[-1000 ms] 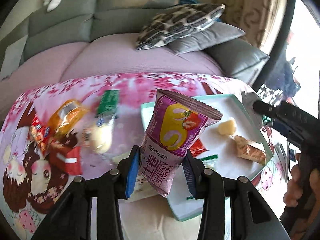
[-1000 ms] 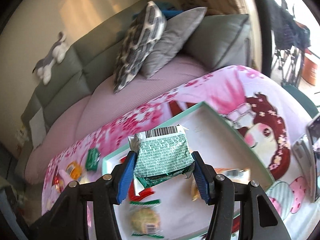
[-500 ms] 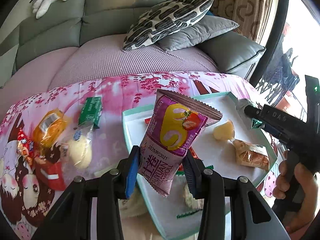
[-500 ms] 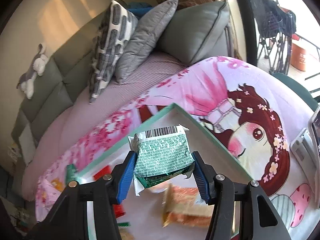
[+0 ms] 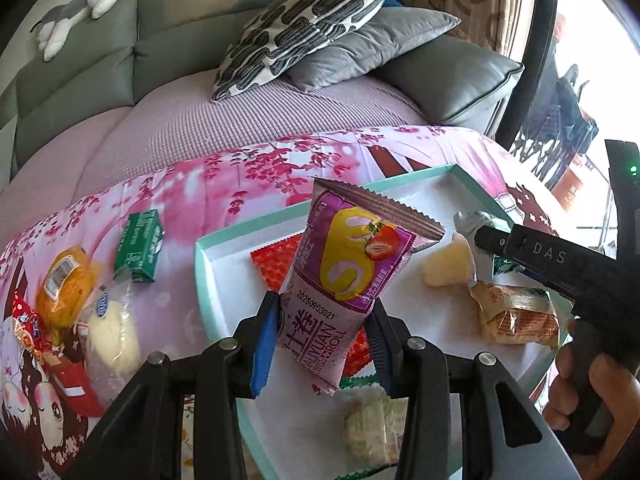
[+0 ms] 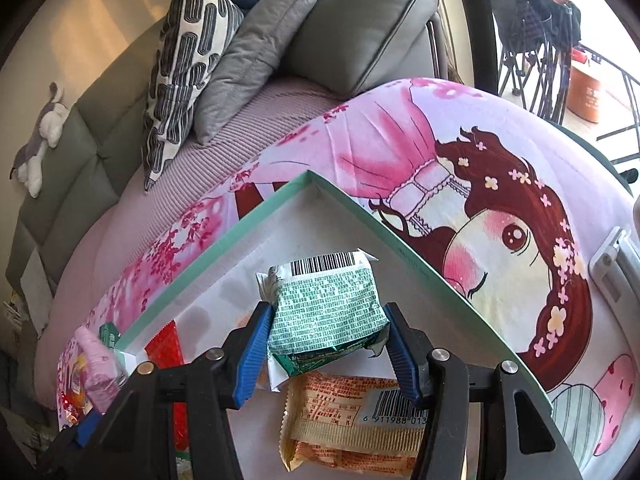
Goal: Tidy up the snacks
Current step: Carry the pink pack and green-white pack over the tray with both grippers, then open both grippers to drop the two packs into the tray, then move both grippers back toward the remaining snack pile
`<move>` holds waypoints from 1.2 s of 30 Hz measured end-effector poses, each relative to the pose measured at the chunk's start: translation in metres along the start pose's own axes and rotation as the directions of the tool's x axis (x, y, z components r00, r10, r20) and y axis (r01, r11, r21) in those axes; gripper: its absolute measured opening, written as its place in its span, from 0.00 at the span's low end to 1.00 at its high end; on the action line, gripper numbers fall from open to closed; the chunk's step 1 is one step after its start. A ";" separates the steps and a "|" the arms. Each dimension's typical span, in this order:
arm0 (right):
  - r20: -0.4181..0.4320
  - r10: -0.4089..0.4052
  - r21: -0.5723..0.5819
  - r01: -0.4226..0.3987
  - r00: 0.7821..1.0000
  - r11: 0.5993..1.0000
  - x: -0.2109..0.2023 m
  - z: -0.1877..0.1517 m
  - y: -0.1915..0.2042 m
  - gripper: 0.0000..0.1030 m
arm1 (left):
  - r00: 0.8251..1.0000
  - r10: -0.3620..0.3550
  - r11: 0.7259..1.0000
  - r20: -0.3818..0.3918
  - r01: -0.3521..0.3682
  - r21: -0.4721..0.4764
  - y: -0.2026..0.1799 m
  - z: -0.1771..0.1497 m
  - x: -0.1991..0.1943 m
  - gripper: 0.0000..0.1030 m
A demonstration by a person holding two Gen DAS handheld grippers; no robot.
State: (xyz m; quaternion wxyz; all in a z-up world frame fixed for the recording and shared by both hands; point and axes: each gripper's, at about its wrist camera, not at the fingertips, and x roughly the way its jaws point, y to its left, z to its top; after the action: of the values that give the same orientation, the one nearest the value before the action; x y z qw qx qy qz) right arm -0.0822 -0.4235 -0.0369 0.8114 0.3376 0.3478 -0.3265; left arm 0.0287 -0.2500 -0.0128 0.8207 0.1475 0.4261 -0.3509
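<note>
Clearly the risk lies at the release: the right gripper (image 6: 326, 344) has a green-and-white snack packet (image 6: 326, 306) between its blue pads, which look barely pressed to it, over the far corner of the teal-rimmed tray (image 6: 352, 204); if the jaws part while it hangs this high, the soft packet could tumble onto the orange biscuit pack (image 6: 352, 412) below or skid toward the rim. The left gripper (image 5: 322, 338) pinches a purple strawberry Swiss roll packet (image 5: 344, 280) by its lower half, jaws fairly narrow, the packet standing tilted above the tray's near-left part (image 5: 200, 272); it might slip through since only crinkly film is gripped. Both grippers angle steeply downward over the tray, side by side, and the right one's black body (image 5: 560, 264) and the hand (image 5: 592, 392) holding it show at the left camera's right edge, close enough that they could bump. Several snacks, a green box (image 5: 140, 246) and an orange-wrapped cake (image 5: 66, 288), wait on the pink cloth (image 5: 240, 184).
</note>
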 end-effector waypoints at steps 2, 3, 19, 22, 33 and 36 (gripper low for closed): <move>-0.012 -0.009 0.006 0.009 1.000 1.000 0.002 0.000 0.001 0.59 | 1.000 0.000 1.000 -0.005 0.000 0.004 -0.001 0.001 0.003 0.43; -0.018 -0.012 0.005 0.013 1.000 1.000 0.002 0.000 0.001 0.59 | 1.000 0.001 1.000 -0.008 -0.001 0.007 -0.001 0.002 0.004 0.43; -0.103 -0.143 -0.105 0.132 0.984 0.986 -0.017 -0.005 0.018 0.85 | 0.995 0.003 0.991 -0.099 -0.017 -0.135 0.031 -0.001 -0.006 0.85; -0.112 -0.158 -0.150 0.141 0.981 0.979 -0.026 -0.013 0.025 0.87 | 0.992 0.009 0.978 -0.123 -0.034 -0.206 0.047 -0.005 -0.008 0.85; -0.167 -0.156 -0.277 0.105 0.974 0.955 -0.038 -0.044 0.064 0.88 | 0.982 0.021 0.919 -0.187 -0.093 -0.384 0.108 -0.034 -0.022 0.89; -0.169 -0.143 -0.306 0.086 0.975 0.948 -0.039 -0.052 0.077 0.88 | 0.981 0.028 0.902 -0.189 -0.107 -0.419 0.123 -0.041 -0.027 0.89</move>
State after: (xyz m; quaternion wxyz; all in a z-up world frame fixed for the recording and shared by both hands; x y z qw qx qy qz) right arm -0.0625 -0.3287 -0.0085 0.7958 0.2206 0.4874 -0.2838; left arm 0.0802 -0.1278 -0.0225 0.8032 0.0101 0.5590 -0.2058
